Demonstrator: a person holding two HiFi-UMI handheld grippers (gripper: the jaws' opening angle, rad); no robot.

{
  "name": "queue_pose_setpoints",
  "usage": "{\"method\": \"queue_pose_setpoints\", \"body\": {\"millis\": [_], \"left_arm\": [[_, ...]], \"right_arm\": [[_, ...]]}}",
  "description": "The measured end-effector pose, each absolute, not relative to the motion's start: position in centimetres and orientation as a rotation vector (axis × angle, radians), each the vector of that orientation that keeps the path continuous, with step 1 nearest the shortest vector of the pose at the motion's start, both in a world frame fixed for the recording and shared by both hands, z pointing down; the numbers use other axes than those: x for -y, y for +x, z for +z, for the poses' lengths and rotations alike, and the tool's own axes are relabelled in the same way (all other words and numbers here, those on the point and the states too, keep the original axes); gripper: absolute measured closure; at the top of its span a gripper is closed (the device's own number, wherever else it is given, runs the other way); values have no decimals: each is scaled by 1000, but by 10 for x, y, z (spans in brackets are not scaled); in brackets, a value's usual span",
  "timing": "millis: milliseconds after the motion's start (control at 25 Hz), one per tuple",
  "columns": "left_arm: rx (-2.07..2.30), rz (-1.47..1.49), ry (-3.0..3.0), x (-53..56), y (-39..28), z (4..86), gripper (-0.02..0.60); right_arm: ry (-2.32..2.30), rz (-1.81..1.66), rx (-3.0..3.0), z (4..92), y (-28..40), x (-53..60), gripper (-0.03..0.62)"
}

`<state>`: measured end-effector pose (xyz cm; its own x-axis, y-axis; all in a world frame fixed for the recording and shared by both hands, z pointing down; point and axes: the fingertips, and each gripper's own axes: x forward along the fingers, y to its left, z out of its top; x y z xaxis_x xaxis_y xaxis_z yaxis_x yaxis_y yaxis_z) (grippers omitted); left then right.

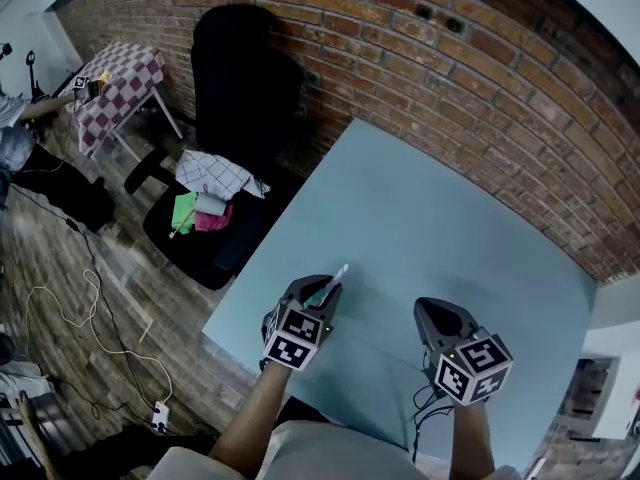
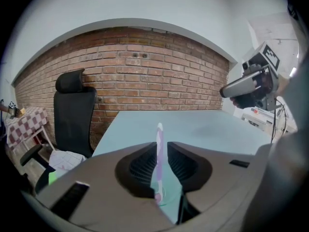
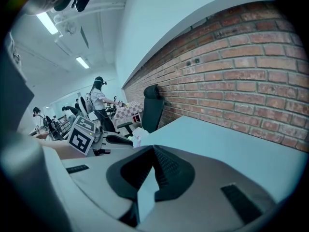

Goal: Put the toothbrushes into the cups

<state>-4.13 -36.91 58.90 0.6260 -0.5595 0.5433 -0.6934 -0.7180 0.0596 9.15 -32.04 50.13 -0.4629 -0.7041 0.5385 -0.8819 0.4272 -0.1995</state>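
A brick wall [image 1: 480, 58] runs across the head view from 11 to 3 o'clock. Below it lies the pale blue bench [image 1: 440, 198], and a black office chair [image 1: 240, 88] with cloths heaped on its seat stands off the bench's edge at 10 o'clock.

My two forearms enter at 6 o'clock and reach forward over the bench's near edge, side by side but apart. Each ends in a tool with its marker cube facing up.

The right tool [image 1: 432, 313], at 5 o'clock, has its jaws drawn together with nothing between them.

The left tool [image 1: 325, 290], near centre by the bench's left edge, is clamped on a white-and-lilac toothbrush [image 2: 158, 158]. In the head view the toothbrush's long axis follows the jaws toward 1 o'clock, with one end poking past their tips above the bench. In the left gripper view it stands straight toward 12 o'clock. I cannot tell which end carries the bristles.
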Motion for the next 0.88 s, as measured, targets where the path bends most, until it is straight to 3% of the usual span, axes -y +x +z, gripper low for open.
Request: {"method": "queue_pose_setpoints", "body": {"millis": [880], "left_arm": [[1501,573,2584,272,-66,483,485]], "right_arm": [[1199,344,2534,429,94,253,585]]}}
